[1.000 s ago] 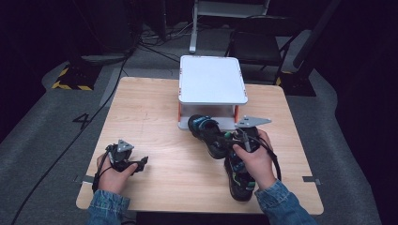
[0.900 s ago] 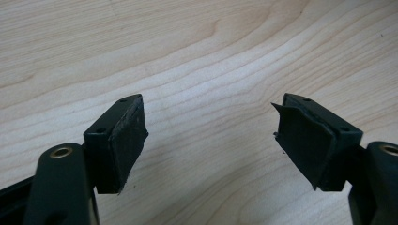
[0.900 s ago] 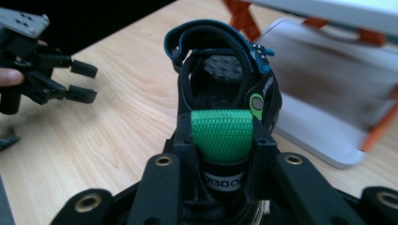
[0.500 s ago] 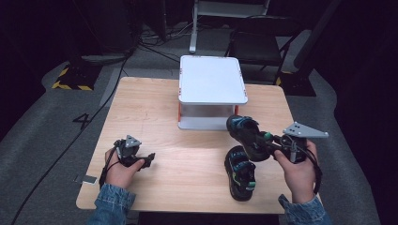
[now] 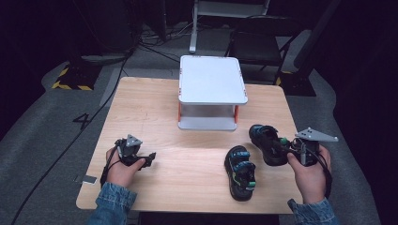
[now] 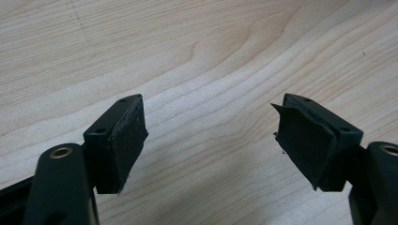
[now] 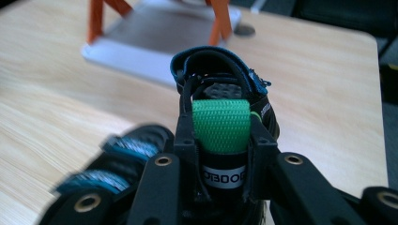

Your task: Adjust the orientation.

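Two black sandals with blue and green trim are on the right half of the wooden table [image 5: 155, 108]. One sandal [image 5: 241, 172] lies flat near the front edge. My right gripper [image 5: 286, 149] is shut on the heel of the other sandal [image 5: 266, 143], which points toward the stand. In the right gripper view the jaws of my right gripper [image 7: 220, 150] clamp the held sandal's [image 7: 220, 89] green heel loop, and the lying sandal [image 7: 117, 154] blurs at the lower left. My left gripper [image 5: 149, 158] rests at the front left, open; between the pads of the left gripper [image 6: 211, 140] is bare wood.
A white two-level stand [image 5: 212, 79] with orange legs sits at the table's far middle, and its base plate [image 7: 155, 42] lies ahead of the held sandal. A dark chair [image 5: 256, 47] and cables are on the floor behind the table.
My right gripper has carried the sandal to the right, from just in front of the stand to the table's right side. The left gripper has stayed put.
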`<state>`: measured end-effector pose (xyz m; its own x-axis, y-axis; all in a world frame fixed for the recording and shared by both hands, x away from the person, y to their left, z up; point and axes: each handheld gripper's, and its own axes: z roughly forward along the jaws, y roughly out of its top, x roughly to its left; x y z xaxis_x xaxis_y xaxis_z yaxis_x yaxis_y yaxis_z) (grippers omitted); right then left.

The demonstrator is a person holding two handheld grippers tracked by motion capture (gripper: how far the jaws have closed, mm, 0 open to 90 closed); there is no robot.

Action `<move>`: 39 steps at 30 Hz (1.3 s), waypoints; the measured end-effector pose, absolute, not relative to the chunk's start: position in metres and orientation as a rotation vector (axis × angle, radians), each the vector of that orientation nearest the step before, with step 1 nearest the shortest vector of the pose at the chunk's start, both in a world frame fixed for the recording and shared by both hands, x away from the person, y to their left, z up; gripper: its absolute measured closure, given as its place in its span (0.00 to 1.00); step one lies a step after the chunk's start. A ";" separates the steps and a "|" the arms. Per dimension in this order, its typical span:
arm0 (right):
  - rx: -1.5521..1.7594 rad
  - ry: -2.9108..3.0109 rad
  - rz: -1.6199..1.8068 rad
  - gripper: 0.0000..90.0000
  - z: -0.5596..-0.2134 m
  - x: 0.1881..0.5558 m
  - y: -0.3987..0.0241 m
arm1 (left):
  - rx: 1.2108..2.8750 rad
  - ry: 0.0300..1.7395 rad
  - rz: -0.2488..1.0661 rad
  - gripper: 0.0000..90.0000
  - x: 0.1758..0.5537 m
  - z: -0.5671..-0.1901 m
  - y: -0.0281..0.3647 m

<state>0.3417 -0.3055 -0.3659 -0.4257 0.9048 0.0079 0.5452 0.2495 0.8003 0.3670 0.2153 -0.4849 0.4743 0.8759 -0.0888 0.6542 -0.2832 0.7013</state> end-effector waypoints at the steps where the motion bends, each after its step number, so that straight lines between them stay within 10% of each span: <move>1: 1.330 2.077 1.017 0.80 -0.370 0.343 -0.306 | 2.034 1.263 0.411 0.27 0.367 -0.485 0.215; 32: 1.392 2.613 0.744 0.77 -0.411 0.315 -0.297 | 2.055 1.258 0.407 0.27 0.366 -0.486 0.211; 39: 1.341 2.686 0.754 0.54 -0.409 0.315 -0.294 | 2.056 1.258 0.405 0.27 0.366 -0.486 0.211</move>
<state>0.3153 -0.2943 -0.4091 -0.6239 0.7626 0.1709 0.7401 0.5063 0.4426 0.3663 0.2108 -0.4864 0.4834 0.8714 -0.0839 0.6586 -0.2988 0.6907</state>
